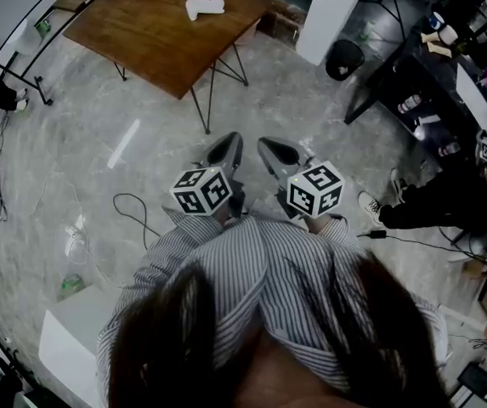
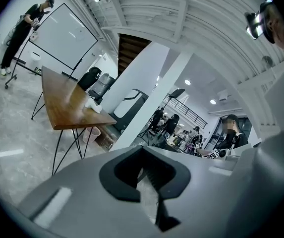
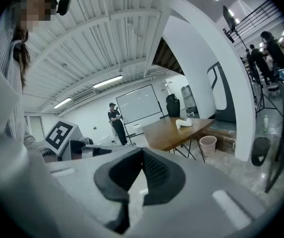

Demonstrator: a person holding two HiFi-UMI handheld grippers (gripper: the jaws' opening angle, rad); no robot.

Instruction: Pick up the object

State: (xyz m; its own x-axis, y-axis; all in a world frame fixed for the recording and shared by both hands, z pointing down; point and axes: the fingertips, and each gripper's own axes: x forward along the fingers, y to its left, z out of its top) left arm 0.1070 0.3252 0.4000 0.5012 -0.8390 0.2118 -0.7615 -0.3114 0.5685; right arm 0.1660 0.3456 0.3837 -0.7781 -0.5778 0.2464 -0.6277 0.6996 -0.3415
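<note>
A wooden table point(image 1: 158, 41) stands on a grey floor, the white object point(image 1: 204, 7) near its far edge. Left gripper point(image 1: 226, 150) and right gripper point(image 1: 275, 153), both closed and empty, are well apart from it. The pickup has not begun.

Brown table point(image 1: 141, 36), white object point(image 1: 204, 7), grey mottled floor point(image 1: 65, 168), grey-and-white striped shirt point(image 1: 251, 270)

A large open lab or studio hall: polished grey floor point(image 1: 56, 160), white ribbed ceiling point(image 2: 191, 19) with strip lights point(image 3: 107, 82), a wheeled whiteboard point(image 2: 62, 36), a wooden table point(image 1: 162, 24), and people point(image 2: 171, 125) at a cluttered workbench point(image 1: 430, 79).
</note>
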